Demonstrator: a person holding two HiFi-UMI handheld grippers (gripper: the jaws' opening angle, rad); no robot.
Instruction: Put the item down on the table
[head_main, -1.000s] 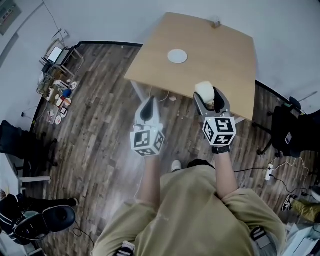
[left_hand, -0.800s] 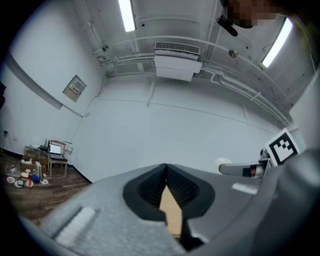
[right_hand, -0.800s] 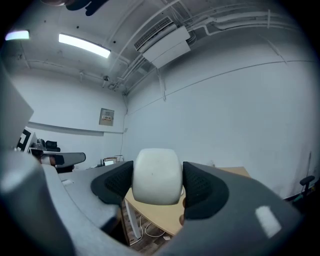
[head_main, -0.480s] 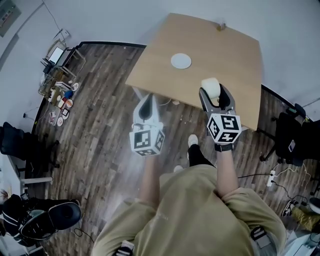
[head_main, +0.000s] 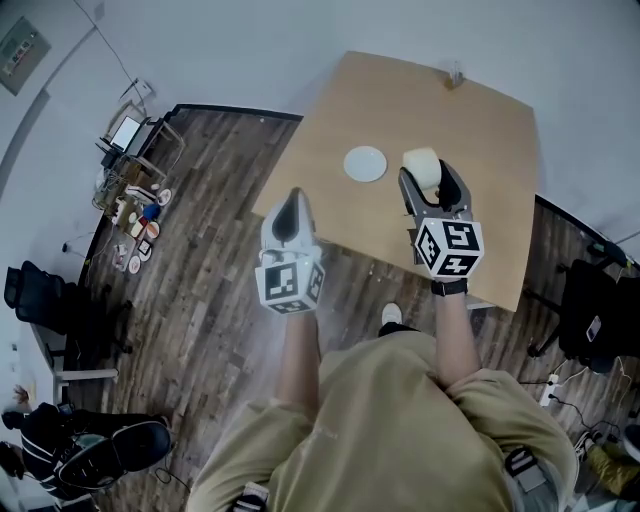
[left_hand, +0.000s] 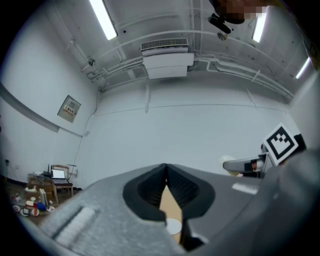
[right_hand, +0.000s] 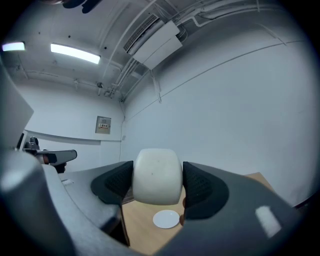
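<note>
In the head view, the right claw (head_main: 428, 182) is gripping a cream-white cup (head_main: 421, 162) by its two sides. The cup is hanging over the middle of the wooden counter (head_main: 490, 110), just beside a small white saucer (head_main: 365, 164). The left claw (head_main: 289, 210) is hanging over the counter's near left corner, and it is not holding anything. A tiny thing (head_main: 455, 72) is sitting at the far edge of the counter, too small to name.

In the left gripper view, the left claw (left_hand: 166, 172) is closing its tips together with nothing between them. The saucer (left_hand: 173, 226) is peeking through the slit lower down.

In the right gripper view, the right claw (right_hand: 157, 182) is squeezing the cup (right_hand: 157, 176) in the middle, one dark pad on each side. The cup is up in the air, not touching the counter (right_hand: 142, 225), and the saucer (right_hand: 166, 218) is lying below it.

The cup is looking smooth, hard and quite light. I am thinking it could slip, and it could crack if dropped. The side hold looks like the best one, so going down slowly and letting go only once the cup is resting on the counter seems safest.
</note>
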